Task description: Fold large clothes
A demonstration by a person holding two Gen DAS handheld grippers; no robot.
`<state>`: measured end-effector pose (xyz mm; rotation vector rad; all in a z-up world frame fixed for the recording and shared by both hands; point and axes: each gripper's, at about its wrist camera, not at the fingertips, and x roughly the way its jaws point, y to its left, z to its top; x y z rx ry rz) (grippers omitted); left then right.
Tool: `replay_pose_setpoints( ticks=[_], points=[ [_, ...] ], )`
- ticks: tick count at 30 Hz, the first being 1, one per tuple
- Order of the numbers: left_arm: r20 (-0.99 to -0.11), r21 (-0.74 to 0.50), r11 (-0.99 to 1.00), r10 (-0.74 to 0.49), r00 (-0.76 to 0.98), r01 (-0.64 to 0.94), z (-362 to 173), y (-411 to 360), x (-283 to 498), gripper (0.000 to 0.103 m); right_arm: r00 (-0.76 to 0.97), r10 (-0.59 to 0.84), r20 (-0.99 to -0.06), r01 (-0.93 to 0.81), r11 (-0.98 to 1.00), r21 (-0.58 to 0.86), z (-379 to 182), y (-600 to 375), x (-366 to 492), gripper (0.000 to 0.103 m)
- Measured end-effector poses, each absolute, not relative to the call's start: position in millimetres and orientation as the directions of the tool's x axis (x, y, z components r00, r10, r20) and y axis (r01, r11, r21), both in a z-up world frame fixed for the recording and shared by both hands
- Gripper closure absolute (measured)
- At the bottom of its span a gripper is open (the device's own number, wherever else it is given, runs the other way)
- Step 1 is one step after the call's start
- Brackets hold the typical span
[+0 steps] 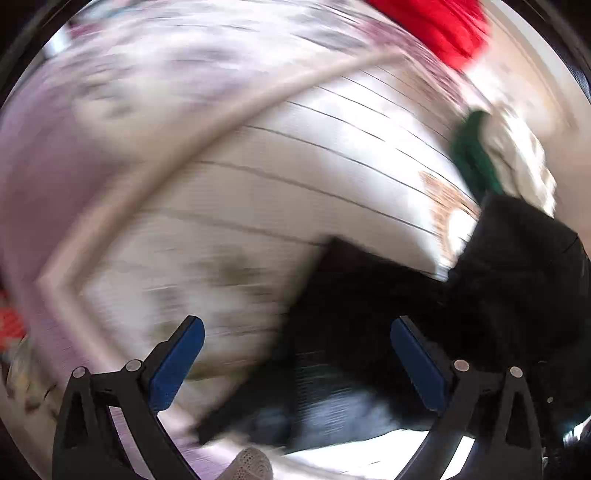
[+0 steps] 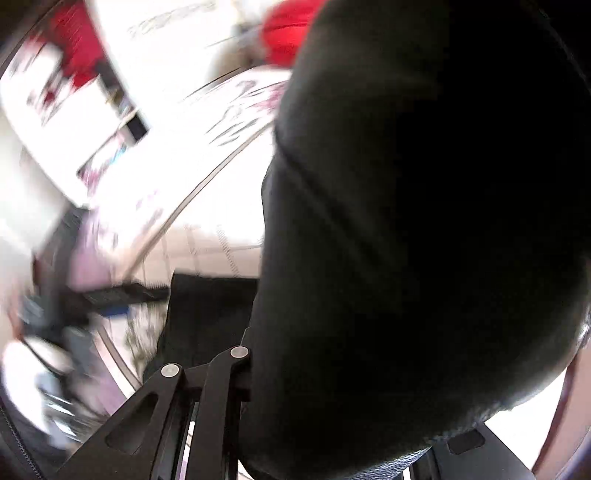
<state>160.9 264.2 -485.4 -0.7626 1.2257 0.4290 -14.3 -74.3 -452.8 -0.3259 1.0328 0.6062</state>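
A large black garment (image 1: 388, 325) lies partly on a white striped bed surface (image 1: 295, 177) and rises to the right in the left wrist view. My left gripper (image 1: 297, 332) is open and empty, its blue pads (image 1: 181, 354) spread wide just above the garment's edge. In the right wrist view the same black garment (image 2: 424, 221) hangs draped over my right gripper and fills most of the frame. The right fingertips are hidden under the cloth. Both views are motion-blurred.
A red cloth (image 1: 443, 26) lies at the far top. A green and cream pile of clothes (image 1: 495, 155) sits at the right. A floral pink cover (image 1: 166, 66) lies beyond a pale edge band. A shoe toe (image 1: 251, 465) shows at the bottom.
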Motion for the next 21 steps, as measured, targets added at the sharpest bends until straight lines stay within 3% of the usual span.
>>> replay_pose_setpoints(
  ticks=[6, 8, 10, 12, 14, 17, 21],
  points=[
    [-0.969, -0.211, 0.519, -0.001, 0.246, -0.829, -506, 321, 57, 0.001, 0.229, 0.266, -0.936, -0.847, 0.529, -0.056, -532, 32, -111, 0.082],
    [-0.981, -0.156, 0.5, 0.02, 0.191, -0.852, -513, 315, 53, 0.001, 0.141, 0.229, -0.963, -0.881, 0.473, -0.016, -566, 54, -135, 0.062],
    [-0.986, -0.117, 0.499, 0.043, 0.16, -0.859, -517, 321, 45, 0.001, 0.113, 0.214, -0.97, -0.896, 0.443, -0.007, -570, 66, -151, 0.031],
    [-0.986, -0.11, 0.502, 0.056, 0.16, -0.858, -517, 324, 50, 0.001, 0.011, 0.26, -0.966, -0.893, 0.438, 0.107, -556, 67, -157, 0.008],
    [-0.981, -0.127, 0.499, 0.061, 0.182, -0.857, -503, 327, 47, 0.001, -0.114, 0.279, -0.954, -0.871, 0.434, 0.231, -542, 63, -156, 0.005],
    [-0.968, -0.182, 0.502, 0.058, 0.243, -0.845, -490, 327, 62, 0.001, -0.326, 0.397, -0.858, -0.753, 0.439, 0.49, -519, 40, -140, 0.006],
    [-0.942, -0.27, 0.522, 0.028, 0.333, -0.809, -474, 312, 93, 0.001, -0.371, 0.527, -0.764, -0.505, 0.576, 0.643, -507, 4, -62, 0.006]
  ],
)
